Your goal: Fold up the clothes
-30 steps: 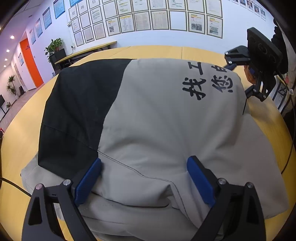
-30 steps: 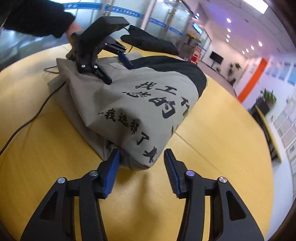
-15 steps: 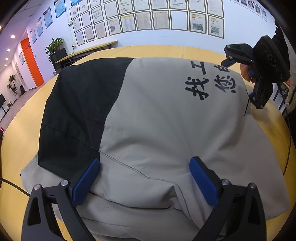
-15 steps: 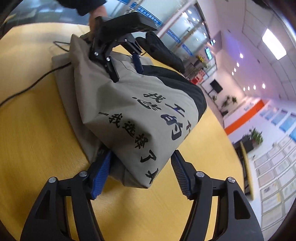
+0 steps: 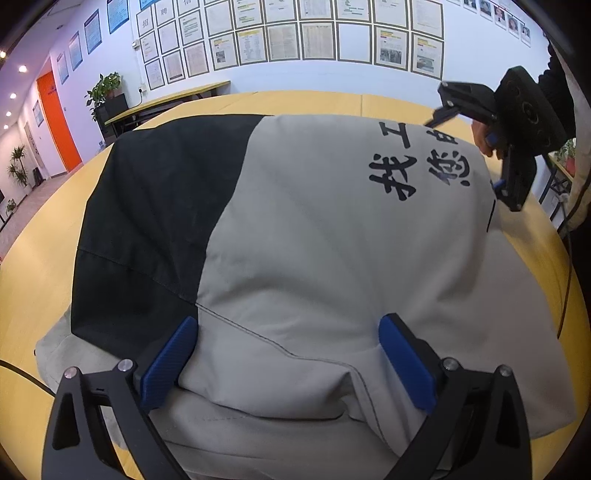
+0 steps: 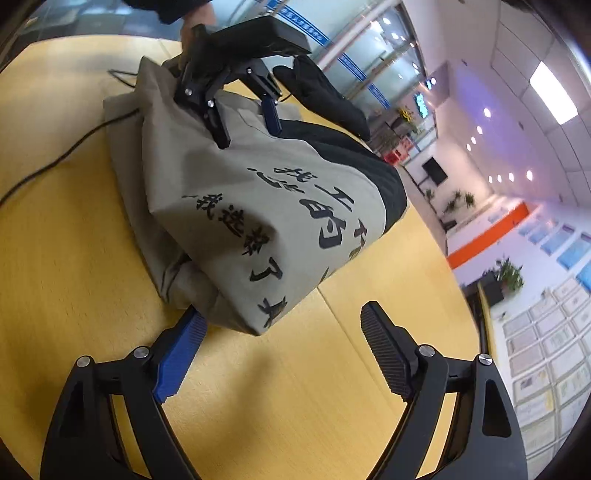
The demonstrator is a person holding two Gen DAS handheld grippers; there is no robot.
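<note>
A folded grey and black jacket [image 5: 314, 236] with black printed characters lies on the yellow wooden table [image 5: 33, 280]. In the left wrist view my left gripper [image 5: 288, 332] stands wide open, both blue pads resting on the jacket's near edge. At the far right corner, the right gripper [image 5: 465, 155] hovers, held by a hand. In the right wrist view the jacket [image 6: 258, 206] fills the middle. My right gripper [image 6: 282, 317] is open at its near corner, one blue pad [image 6: 181, 350] against the lower fold. The left gripper [image 6: 249, 133] sits open on the jacket's far end.
A black garment [image 6: 325, 96] lies on the table behind the jacket. A black cable [image 6: 55, 158] runs across the tabletop [image 6: 295, 387] at the left. Framed papers [image 5: 288, 33] cover the far wall, with a side desk [image 5: 166, 103] and a plant below.
My right gripper has opened wider, tilted, and drawn slightly back from the jacket's corner. The left gripper has stayed open on the jacket's edge.
</note>
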